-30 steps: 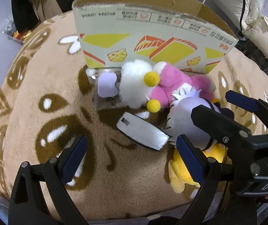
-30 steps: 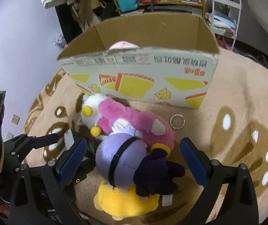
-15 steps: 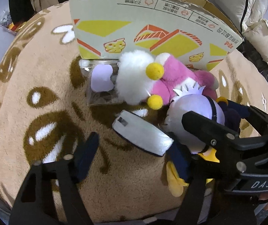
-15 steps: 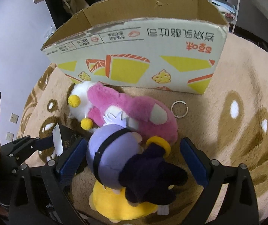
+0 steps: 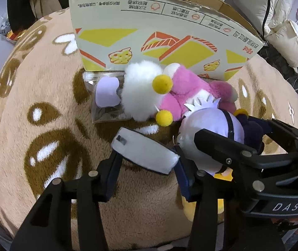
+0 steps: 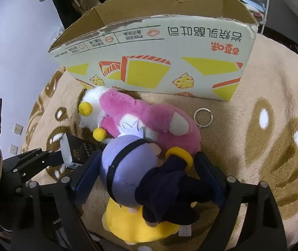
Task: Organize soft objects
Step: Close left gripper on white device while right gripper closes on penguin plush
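A flat grey felt pad (image 5: pixel 144 153) is clamped by the left gripper (image 5: pixel 146 177) on the shaggy rug (image 5: pixel 44 104). The round purple plush (image 6: pixel 132 167) is squeezed between the right gripper (image 6: pixel 146 173) fingers, beside the fluffy pink plush (image 6: pixel 149 115), near the cardboard box (image 6: pixel 159 58).

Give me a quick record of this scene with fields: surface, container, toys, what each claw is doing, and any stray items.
surface: brown patterned plush rug
container: open cardboard box, upright behind the toys
toys: pink and white plush lying against the box; purple-headed doll in front of it, over a yellow plush
left claw: shut on the flat white-and-dark pad
right claw: fingers on either side of the purple-headed doll
stray items: metal key ring; clear plastic bag
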Demonstrator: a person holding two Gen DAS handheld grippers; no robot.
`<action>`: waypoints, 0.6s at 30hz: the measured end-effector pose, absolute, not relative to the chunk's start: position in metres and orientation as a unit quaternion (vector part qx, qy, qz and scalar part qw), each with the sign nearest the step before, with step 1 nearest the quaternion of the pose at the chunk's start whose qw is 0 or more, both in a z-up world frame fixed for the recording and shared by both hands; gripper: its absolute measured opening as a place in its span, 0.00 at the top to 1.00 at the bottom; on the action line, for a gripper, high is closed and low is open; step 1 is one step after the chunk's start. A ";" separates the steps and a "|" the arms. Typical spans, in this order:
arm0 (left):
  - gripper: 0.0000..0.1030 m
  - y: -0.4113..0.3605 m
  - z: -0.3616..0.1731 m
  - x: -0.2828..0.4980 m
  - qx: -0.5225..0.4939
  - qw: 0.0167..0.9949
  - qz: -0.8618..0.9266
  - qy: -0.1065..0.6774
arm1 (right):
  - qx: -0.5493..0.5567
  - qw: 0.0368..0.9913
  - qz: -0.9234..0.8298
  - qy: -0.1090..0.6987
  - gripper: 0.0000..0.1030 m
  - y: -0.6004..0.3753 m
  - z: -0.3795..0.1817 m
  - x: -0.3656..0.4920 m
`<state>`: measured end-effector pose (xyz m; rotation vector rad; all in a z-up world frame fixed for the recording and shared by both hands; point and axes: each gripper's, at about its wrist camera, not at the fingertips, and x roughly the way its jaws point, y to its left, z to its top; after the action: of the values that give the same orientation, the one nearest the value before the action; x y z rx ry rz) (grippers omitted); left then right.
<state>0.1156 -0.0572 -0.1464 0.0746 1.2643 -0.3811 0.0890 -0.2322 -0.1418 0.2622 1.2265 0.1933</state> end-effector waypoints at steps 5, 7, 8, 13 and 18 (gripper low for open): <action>0.55 -0.059 -0.148 0.115 0.032 0.792 -0.179 0.583 | 0.123 0.805 0.088 0.573 0.11 -0.233 -0.141 0.089; 0.56 -0.058 -0.147 0.115 0.033 0.793 -0.179 0.581 | 0.123 0.806 0.088 0.573 0.11 -0.235 -0.140 0.088; 0.56 -0.056 -0.147 0.114 0.032 0.794 -0.179 0.580 | 0.123 0.806 0.088 0.572 0.11 -0.235 -0.139 0.088; 0.56 -0.053 -0.145 0.113 0.037 0.803 -0.169 0.570 | 0.128 0.807 0.089 0.570 0.11 -0.241 -0.138 0.086; 0.56 -0.051 -0.140 0.113 0.031 0.808 -0.170 0.563 | 0.129 0.810 0.092 0.565 0.11 -0.244 -0.134 0.085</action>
<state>0.1131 -0.0508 -0.1401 0.0671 1.2044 -0.3627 0.0849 -0.2442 -0.1340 0.2753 1.2072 0.1956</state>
